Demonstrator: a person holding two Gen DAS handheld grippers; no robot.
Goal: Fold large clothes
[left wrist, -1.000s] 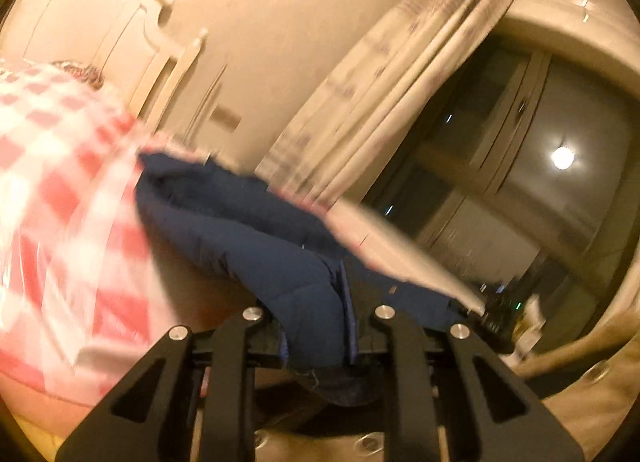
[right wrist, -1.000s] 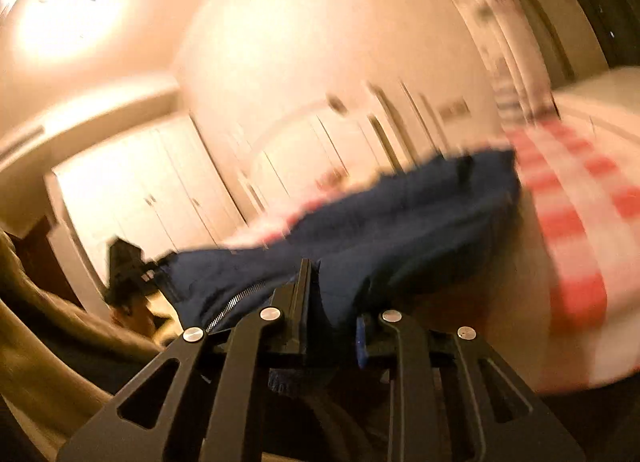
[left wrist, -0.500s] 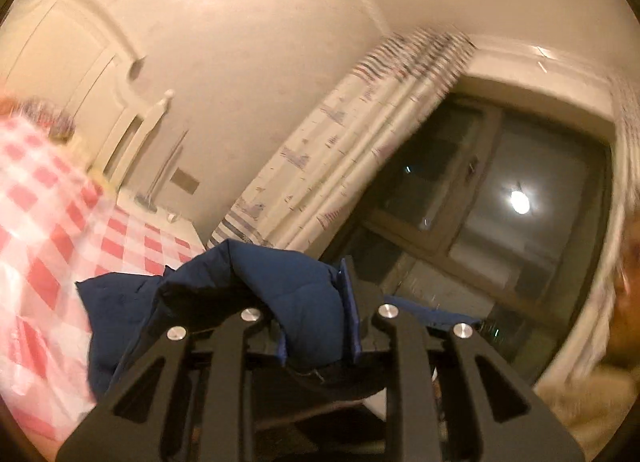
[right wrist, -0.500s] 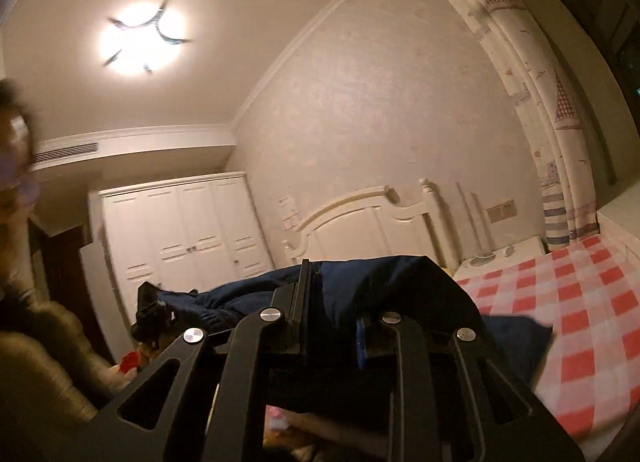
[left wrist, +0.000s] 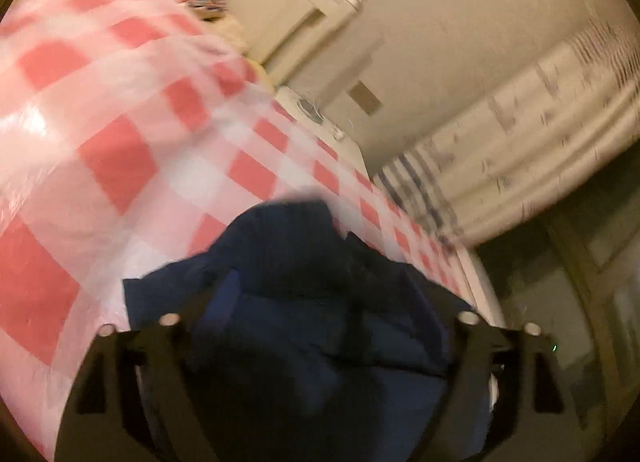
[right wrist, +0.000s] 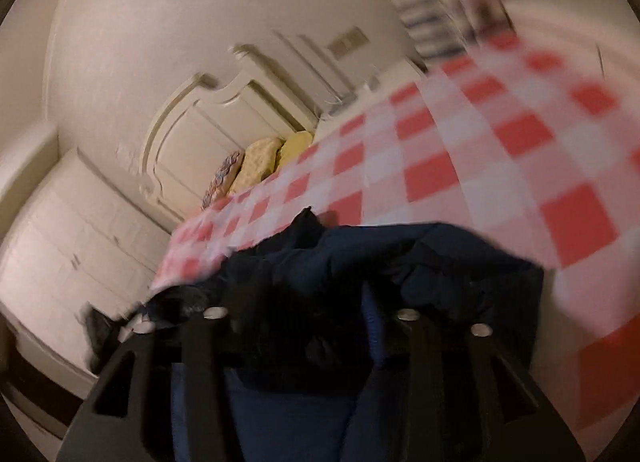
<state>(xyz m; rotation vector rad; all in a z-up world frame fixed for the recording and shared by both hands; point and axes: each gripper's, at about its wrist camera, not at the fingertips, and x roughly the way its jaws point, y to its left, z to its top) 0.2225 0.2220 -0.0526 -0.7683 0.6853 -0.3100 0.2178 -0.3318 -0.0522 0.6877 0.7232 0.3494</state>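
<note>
**Spotter:** Both tongs first. Your left gripper (left wrist: 320, 326) has its jaws spread wide and opening; the navy jacket (left wrist: 304, 302) bulges up between the fingers, but the pads do not press on it. Released, I'd say.

**Operator:** And the right?

**Spotter:** Your right gripper (right wrist: 312, 318) has jaws partway apart, opening too. Dark cloth fills the gap, bunched and loose. No pinch that I can see, though blur smears the edges.

**Operator:** Where does the garment lie from me?

**Spotter:** Straight ahead and under both sets of fingers, heaped at the near edge of the red-and-white checked bedspread (left wrist: 120, 166). In the right wrist view its bulk runs across the frame, from your left tool over to the right, so the long axis looks crosswise to where you point. A dark tail hangs off the bed's corner at the left of that view.

**Operator:** Which hand is nearer the bulk?

**Spotter:** Neither, really; each sits on its own end of the heap. Beyond it the spread is bare up to the yellow pillows (right wrist: 272, 158) and the cream headboard (right wrist: 208, 118). The striped curtain (left wrist: 520, 134) stands off to your left gripper's right.

**Operator:** So the next move?

**Spotter:** My judgement: regrip the ends and spread it crosswise. It is crumpled, not flat, so no clean fold yet.
</note>
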